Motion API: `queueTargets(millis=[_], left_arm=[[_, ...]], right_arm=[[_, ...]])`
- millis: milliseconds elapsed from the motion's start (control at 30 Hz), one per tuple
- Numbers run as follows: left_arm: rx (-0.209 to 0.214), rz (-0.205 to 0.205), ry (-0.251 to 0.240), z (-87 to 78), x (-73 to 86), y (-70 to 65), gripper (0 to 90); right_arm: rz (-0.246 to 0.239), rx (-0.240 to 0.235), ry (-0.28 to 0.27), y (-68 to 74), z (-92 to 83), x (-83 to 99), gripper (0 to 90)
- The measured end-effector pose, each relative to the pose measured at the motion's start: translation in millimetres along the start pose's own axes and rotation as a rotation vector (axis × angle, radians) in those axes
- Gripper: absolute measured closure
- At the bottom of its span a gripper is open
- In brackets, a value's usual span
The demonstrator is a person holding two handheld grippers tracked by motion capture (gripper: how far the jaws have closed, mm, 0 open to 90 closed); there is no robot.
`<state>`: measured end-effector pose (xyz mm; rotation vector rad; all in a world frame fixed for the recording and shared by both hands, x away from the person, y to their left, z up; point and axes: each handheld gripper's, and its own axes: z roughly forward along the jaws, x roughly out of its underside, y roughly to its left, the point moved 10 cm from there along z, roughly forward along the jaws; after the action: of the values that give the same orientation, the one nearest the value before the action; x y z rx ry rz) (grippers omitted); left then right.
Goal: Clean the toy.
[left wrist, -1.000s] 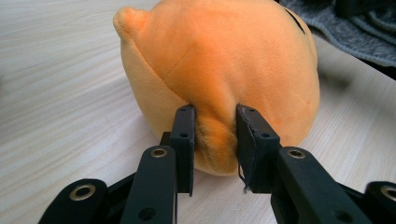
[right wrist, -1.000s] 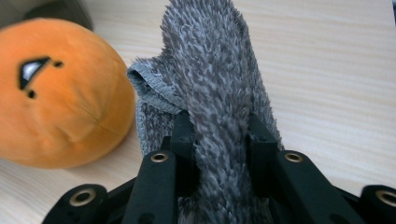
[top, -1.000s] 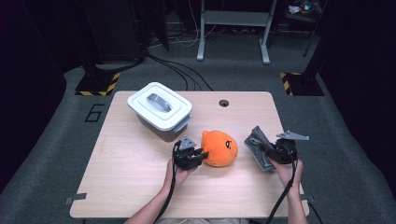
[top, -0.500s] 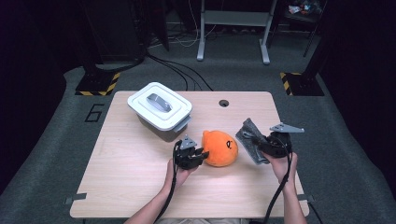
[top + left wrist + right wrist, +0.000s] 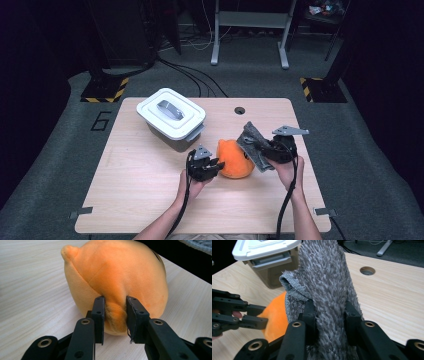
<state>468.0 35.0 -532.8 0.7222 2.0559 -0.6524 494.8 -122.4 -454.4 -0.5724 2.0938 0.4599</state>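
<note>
Plush toy (image 5: 117, 282), orange and rounded, sits on the wooden table (image 5: 145, 195) straight ahead of my left gripper (image 5: 115, 312), whose jaws are pinched on a fold of its fur low on the near side. It is squat, without much of a long axis; its small nub points up and away from my left fingers, and its dark face markings turn toward the far side. My right gripper (image 5: 329, 312) is clamped on a grey shaggy cloth (image 5: 324, 280), which stands up out of the jaws with its long axis running away from my fingers and its top edge folded over. From the right fingers, the toy lies just beside the cloth, down and to the left, so the right hand is the one to bring the cloth across onto it. I judge the cloth must travel over the toy's top while my left steadies it. A lidded white box (image 5: 171, 117) stands beyond, well apart.
</note>
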Motion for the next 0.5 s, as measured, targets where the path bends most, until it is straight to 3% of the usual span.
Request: queueTargets(millis=[500], left_arm=[[-0.002,0.023,0.001,0.6,-2.8,-3.9,70.0]], right_arm=[[-0.029,-0.062,0.026,31.1,30.0,-9.5,68.2]])
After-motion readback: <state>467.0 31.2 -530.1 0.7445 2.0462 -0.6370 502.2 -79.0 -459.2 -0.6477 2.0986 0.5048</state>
